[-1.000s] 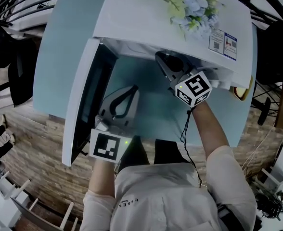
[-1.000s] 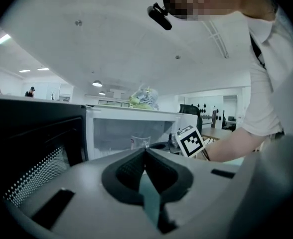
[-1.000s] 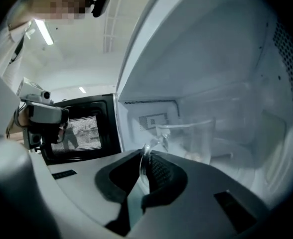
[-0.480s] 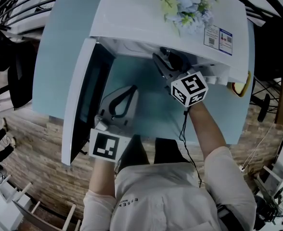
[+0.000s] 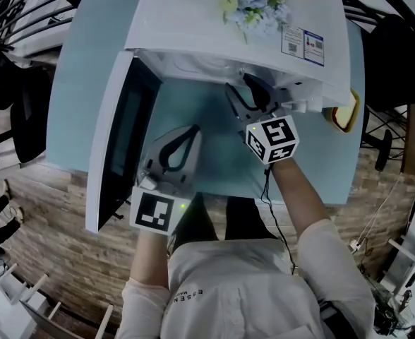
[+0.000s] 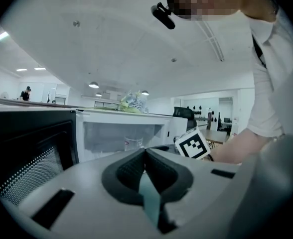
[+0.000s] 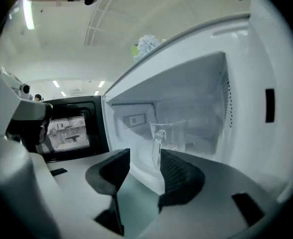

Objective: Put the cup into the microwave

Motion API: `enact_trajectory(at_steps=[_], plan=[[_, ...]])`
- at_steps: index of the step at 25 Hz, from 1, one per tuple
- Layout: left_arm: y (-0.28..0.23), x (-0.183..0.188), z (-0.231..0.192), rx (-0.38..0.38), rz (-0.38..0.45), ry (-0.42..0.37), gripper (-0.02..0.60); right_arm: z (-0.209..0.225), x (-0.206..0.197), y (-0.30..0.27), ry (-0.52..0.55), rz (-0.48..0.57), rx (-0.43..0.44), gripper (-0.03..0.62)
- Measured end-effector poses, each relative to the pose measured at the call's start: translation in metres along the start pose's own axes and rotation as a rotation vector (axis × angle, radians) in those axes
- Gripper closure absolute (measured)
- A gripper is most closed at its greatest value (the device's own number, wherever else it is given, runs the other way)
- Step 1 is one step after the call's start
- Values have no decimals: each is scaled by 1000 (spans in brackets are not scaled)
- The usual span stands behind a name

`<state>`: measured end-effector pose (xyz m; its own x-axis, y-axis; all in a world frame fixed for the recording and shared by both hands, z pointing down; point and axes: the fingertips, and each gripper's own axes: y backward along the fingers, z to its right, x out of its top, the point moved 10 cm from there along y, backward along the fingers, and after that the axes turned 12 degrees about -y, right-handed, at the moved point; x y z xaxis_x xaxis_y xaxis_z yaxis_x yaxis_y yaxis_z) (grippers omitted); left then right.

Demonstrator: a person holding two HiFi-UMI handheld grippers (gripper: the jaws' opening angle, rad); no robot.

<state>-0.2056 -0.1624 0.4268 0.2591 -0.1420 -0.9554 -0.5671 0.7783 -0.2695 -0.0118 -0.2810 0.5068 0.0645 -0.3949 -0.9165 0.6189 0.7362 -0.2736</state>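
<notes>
A clear glass cup (image 7: pixel 170 137) with a handle stands inside the white microwave (image 5: pixel 214 30), whose door (image 5: pixel 116 147) hangs open to the left. My right gripper (image 7: pixel 145 159) is at the mouth of the oven with its jaws opening; the cup stands just past the fingertips and no pad presses on it. In the head view the right gripper (image 5: pixel 253 94) points into the cavity from the front. My left gripper (image 5: pixel 191 131) hovers over the table beside the door, shut and empty. From the left gripper view the cup (image 6: pixel 133 143) shows deep in the cavity.
A bunch of pale artificial flowers (image 5: pixel 253 6) lies on the microwave's top. A yellow-rimmed object (image 5: pixel 343 111) sits at the table's right edge. The light blue table (image 5: pixel 214 154) ends close to the person's body. Office chairs stand around.
The right gripper has drawn back from inside the microwave toward the person and its jaws have parted, leaving the cup inside. The left gripper has hardly shifted.
</notes>
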Motion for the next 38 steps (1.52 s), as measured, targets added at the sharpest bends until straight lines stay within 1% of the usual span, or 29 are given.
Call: enact_trajectory(at_steps=[4, 10, 13, 14, 17, 20, 26, 33, 38], plan=[[4, 9, 6, 5, 26, -17, 578, -12, 9, 26, 10, 48, -4, 411], [17, 35, 19, 6, 64, -39, 580, -37, 38, 78, 4, 114, 51, 413], [24, 47, 24, 24, 73, -50, 580, -48, 50, 102, -29, 137, 85, 422], [27, 51, 25, 32, 78, -46, 580, -51, 54, 111, -36, 147, 89, 441], [34, 61, 26, 46, 102, -38, 580, -60, 67, 136, -32, 185, 73, 538], [39, 69, 25, 52, 139, -80, 580, -67, 80, 155, -17, 218, 70, 571], [47, 83, 24, 38, 145, -89, 580, -82, 103, 182, 51, 278, 69, 578], [43, 101, 17, 16, 149, -129, 580, -86, 119, 194, 86, 293, 45, 579], [45, 107, 21, 0, 148, -142, 580, -90, 120, 202, 94, 296, 36, 579]])
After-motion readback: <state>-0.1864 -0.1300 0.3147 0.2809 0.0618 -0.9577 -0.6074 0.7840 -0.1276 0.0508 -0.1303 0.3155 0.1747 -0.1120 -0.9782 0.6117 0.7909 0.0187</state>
